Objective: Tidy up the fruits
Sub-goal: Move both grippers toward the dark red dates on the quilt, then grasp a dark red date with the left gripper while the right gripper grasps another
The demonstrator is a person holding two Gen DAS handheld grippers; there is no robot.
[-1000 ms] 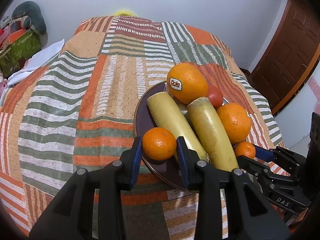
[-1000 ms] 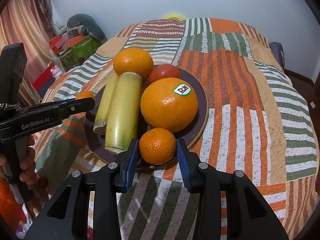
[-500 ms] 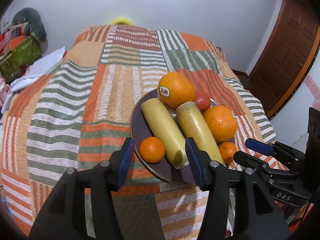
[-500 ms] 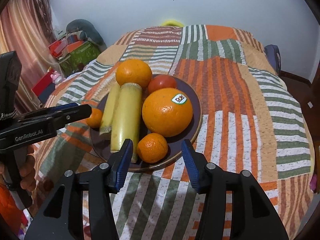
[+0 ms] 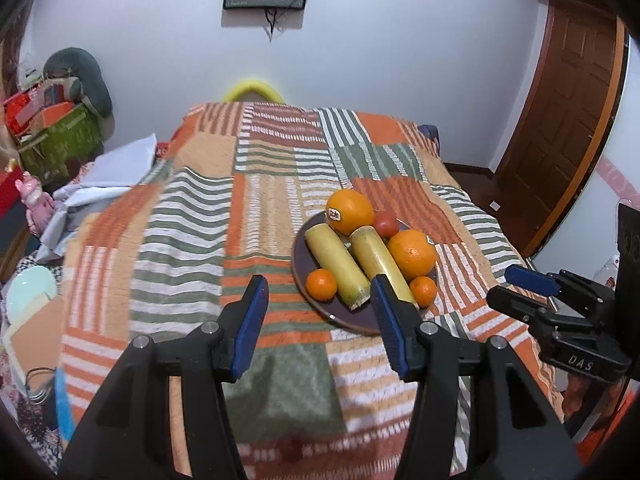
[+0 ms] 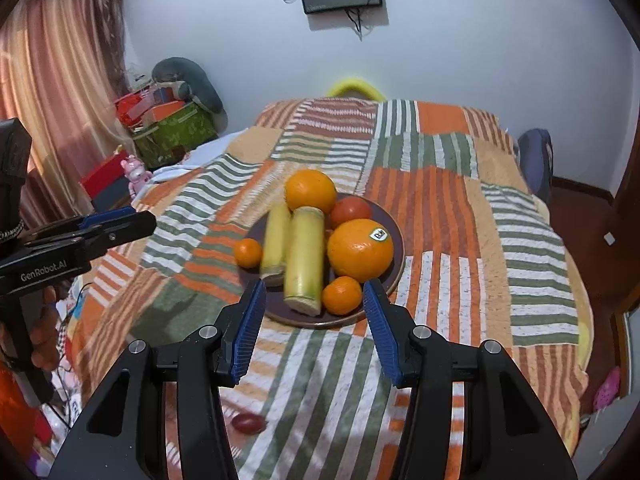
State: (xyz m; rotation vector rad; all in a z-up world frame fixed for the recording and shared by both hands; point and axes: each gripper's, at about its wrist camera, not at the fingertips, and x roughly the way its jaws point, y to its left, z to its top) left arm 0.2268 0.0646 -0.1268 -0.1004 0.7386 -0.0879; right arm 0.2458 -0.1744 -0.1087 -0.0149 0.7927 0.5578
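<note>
A dark brown plate (image 5: pixel 301 280) lies on the striped bedspread. It holds a stickered orange (image 5: pixel 349 211), a plain orange (image 5: pixel 412 254), a tomato (image 5: pixel 386 224), two yellow-green stalk pieces (image 5: pixel 336 264) and two mandarins (image 5: pixel 321 284) (image 5: pixel 423 290). My left gripper (image 5: pixel 318 292) hovers open, above and short of the plate, with nothing between its pads. In the right wrist view my right gripper (image 6: pixel 314 294) is also open and empty, just in front of the plate's near rim (image 6: pixel 320 324) and the near mandarin (image 6: pixel 342 295). The left gripper (image 6: pixel 120 224) shows at that view's left edge.
A small dark red fruit (image 6: pixel 249 423) lies on the bedspread (image 6: pixel 440 200) close below my right gripper. Boxes and toys (image 6: pixel 168 124) are piled left of the bed. A wooden door (image 5: pixel 568 128) stands at the right. A hand (image 6: pixel 40 344) grips the left tool.
Both grippers opened off the small mandarins they were around, leaving them on the plate. Both then drew back and rose, so the plate looks smaller and farther.
</note>
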